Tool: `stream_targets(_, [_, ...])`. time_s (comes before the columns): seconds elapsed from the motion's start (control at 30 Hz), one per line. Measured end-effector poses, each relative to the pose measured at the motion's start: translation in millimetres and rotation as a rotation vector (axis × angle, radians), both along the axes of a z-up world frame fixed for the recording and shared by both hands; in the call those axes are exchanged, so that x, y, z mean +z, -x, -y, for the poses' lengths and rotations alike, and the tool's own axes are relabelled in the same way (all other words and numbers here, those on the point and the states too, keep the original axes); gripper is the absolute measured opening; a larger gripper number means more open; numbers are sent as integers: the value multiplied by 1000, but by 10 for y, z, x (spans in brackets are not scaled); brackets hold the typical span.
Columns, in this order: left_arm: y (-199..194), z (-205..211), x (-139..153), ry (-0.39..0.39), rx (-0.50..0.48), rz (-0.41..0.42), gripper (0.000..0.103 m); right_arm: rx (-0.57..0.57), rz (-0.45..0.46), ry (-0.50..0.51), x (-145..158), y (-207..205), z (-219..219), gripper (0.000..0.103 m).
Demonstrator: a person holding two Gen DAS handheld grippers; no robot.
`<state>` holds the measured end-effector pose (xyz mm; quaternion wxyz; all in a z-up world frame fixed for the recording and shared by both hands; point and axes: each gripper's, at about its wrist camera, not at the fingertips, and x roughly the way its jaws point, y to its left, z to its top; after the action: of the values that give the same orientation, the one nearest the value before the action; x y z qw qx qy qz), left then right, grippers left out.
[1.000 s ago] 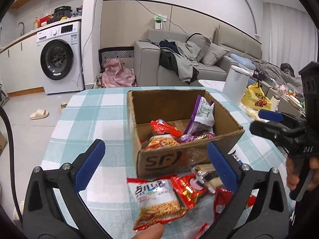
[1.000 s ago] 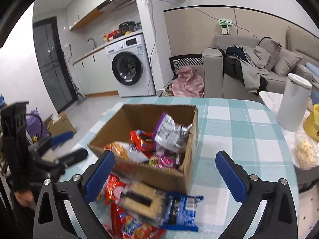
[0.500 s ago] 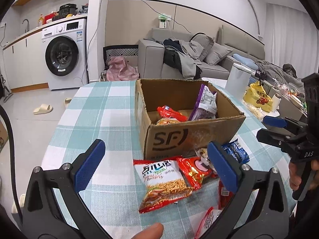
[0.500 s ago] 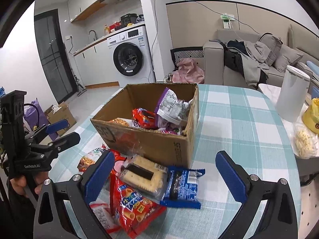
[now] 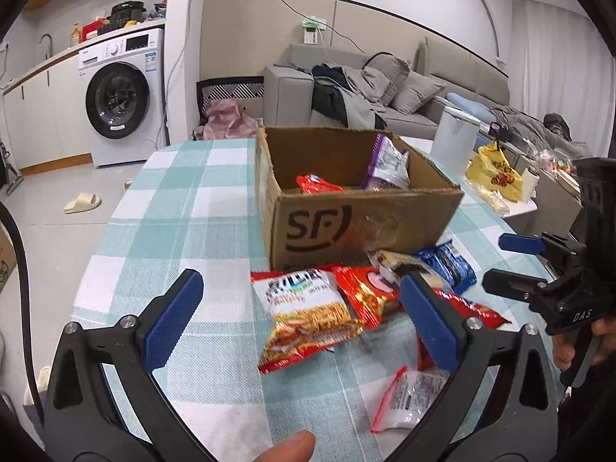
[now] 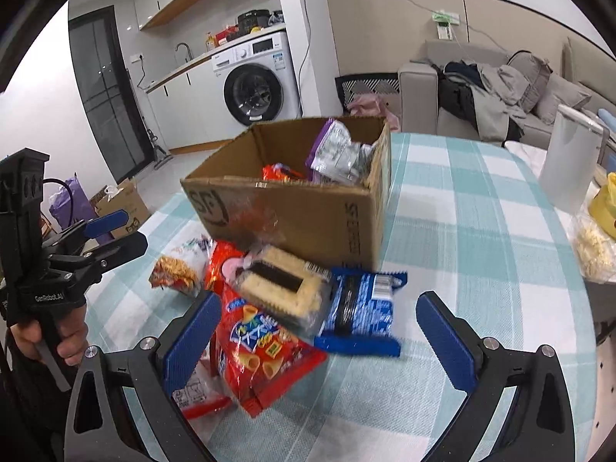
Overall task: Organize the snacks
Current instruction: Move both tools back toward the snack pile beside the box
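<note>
A brown cardboard box [image 5: 358, 227] [image 6: 308, 215] stands on the checked tablecloth and holds a purple-and-silver packet [image 5: 387, 163] [image 6: 338, 154] and a red packet [image 5: 315, 184]. In front of it lie loose snacks: a noodle-snack bag [image 5: 308, 317] [image 6: 181, 265], a red chip bag [image 6: 261, 350], a cracker pack [image 6: 281, 287] and a blue cookie pack [image 6: 360, 308] [image 5: 446, 265]. My left gripper [image 5: 304, 319] is open and empty above the noodle-snack bag. My right gripper [image 6: 319, 335] is open and empty above the cracker and cookie packs.
A white bin [image 6: 569, 161] stands right of the table, with a yellow bag [image 5: 494, 173] and a clear bag of snacks [image 6: 593, 246] near it. A sofa with clothes [image 5: 365, 92] and a washing machine [image 5: 119, 96] are behind. A small clear packet [image 5: 412, 396] lies near the front.
Both grippers have come down and pulled back towards the loose snacks in front of the box. Both stay open and empty.
</note>
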<state>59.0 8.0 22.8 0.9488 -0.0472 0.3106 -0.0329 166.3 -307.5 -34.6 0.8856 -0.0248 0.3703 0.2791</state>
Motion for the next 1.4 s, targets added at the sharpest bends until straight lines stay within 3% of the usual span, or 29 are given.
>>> stream_targets(0.53, [131,109,-195,-10,10,1,102,14,-7,-12,-131,171,-113,103])
stream_targets(0.67, [106,119,-236,-30,28,-13,102,27,-50,-12,-206,152,-162,103])
stream_targets(0.87, [110,83,-301,-1,16,-29,102,52,-121,-30,-326,121,-237,103])
stream_targets(1.03, [144,71,-294,13,19,-2,102,47,-142,-18,-397,117,-313,103])
stream_targets(1.4, [185,111,-377,-9,7,-53,102,73,-186,-18,-543,82,-456,103])
